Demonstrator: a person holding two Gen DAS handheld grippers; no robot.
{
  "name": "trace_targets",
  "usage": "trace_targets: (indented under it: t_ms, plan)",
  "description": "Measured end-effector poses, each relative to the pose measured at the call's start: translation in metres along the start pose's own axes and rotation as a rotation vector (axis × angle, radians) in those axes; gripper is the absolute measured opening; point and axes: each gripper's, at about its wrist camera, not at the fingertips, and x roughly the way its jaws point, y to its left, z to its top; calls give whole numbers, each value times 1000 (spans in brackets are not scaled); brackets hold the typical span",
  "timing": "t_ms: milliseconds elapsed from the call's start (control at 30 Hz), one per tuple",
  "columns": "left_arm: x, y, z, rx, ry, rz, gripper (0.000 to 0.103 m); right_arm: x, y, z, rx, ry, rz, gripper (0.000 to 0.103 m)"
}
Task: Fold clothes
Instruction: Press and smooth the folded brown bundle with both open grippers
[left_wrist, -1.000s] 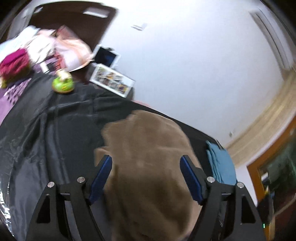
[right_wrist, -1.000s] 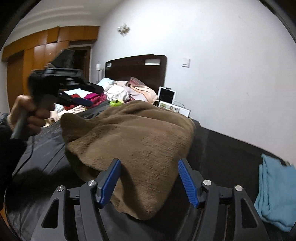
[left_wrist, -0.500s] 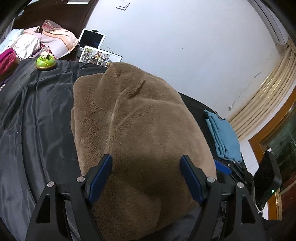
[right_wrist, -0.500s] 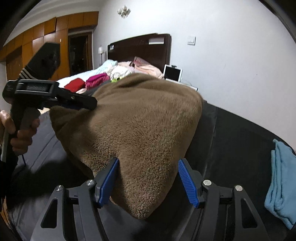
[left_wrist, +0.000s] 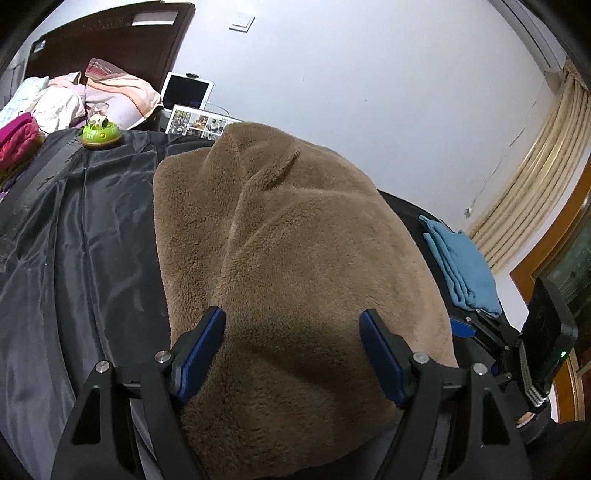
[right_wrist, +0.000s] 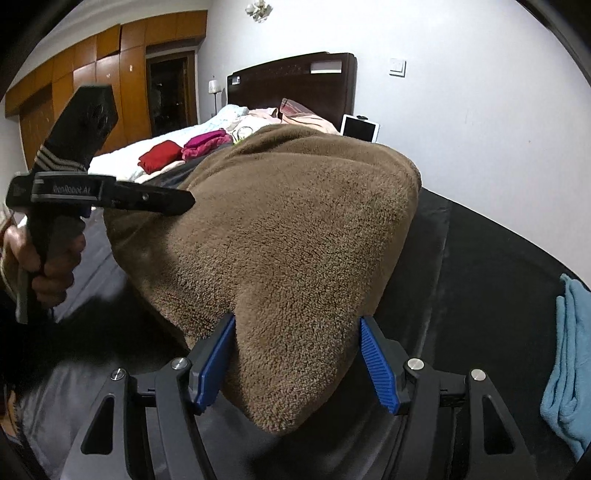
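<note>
A thick brown fleece garment (left_wrist: 295, 266) lies bunched on a black sheet (left_wrist: 74, 229). Its near edge fills the gap between the wide-apart blue pads of my left gripper (left_wrist: 291, 347). In the right wrist view a corner of the same garment (right_wrist: 291, 258) hangs between the wide-apart pads of my right gripper (right_wrist: 297, 356). My left gripper (right_wrist: 147, 197) shows there from the side, against the garment's left edge. My right gripper also shows in the left wrist view (left_wrist: 480, 328), at the garment's right edge.
A folded blue cloth (left_wrist: 458, 266) lies on the sheet to the right, also in the right wrist view (right_wrist: 569, 369). A green toy (left_wrist: 100, 134), a tablet (left_wrist: 186, 90) and pillows stand at the far end. Red and pink clothes (right_wrist: 184, 147) lie on the bed.
Both grippers have closed in on the brown garment, which now looms larger and fills both jaw gaps. The left gripper has swung from the side to the garment's near edge.
</note>
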Motion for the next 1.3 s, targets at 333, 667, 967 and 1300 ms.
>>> trace_targets:
  t_ms: [333,667,967,1300]
  plan:
    - [-35,-24,-15,54,-69,36,82,-27,2,40,36,-135,55,76]
    - [-7,7,-26,-39,33,77,87,19,14,36,-17,-38,57,78]
    - [-24,-1,-18,-31,1,107,88,25,20,26,-29,-51,28,78]
    - [-20,-32,77,22,-65,33,89,23,20,23,-12,-68,31,79]
